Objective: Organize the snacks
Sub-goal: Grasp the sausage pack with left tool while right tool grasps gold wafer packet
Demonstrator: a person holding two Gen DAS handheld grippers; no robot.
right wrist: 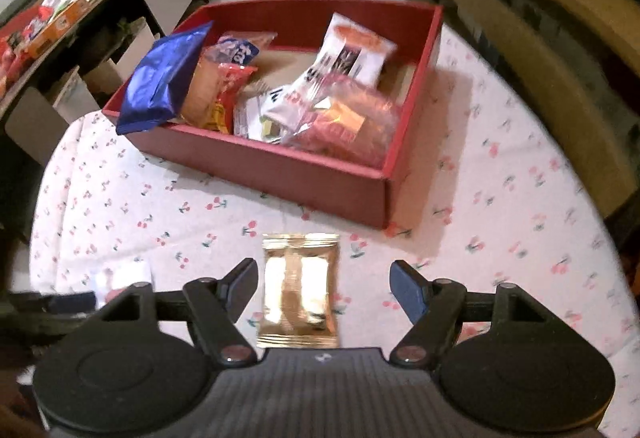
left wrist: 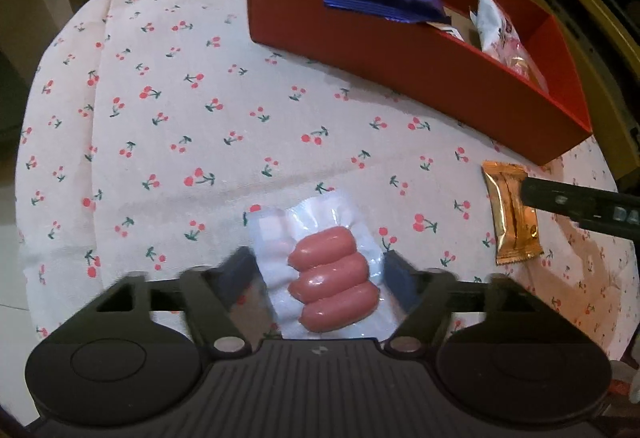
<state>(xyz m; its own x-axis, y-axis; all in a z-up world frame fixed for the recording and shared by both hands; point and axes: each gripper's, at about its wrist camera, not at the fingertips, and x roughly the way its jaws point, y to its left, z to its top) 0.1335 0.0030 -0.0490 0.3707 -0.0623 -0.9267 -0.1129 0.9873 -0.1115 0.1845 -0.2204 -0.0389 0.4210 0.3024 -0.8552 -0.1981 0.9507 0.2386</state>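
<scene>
Hovering both claws over snacks on the cherry-print surface (left wrist: 180, 109), each released with nothing pinched.

Left claw (left wrist: 316, 274) straddles the clear sausage pack (left wrist: 332, 278), fingers clear of the sausages on either side. Right claw (right wrist: 324, 286) sits over the gold packet (right wrist: 300, 290), gaps both sides. Red box (right wrist: 280, 173) at 12 o'clock from the right claw, 1 o'clock from the left, already full of snacks; blue bag (right wrist: 160, 81) leans over its rim.
</scene>
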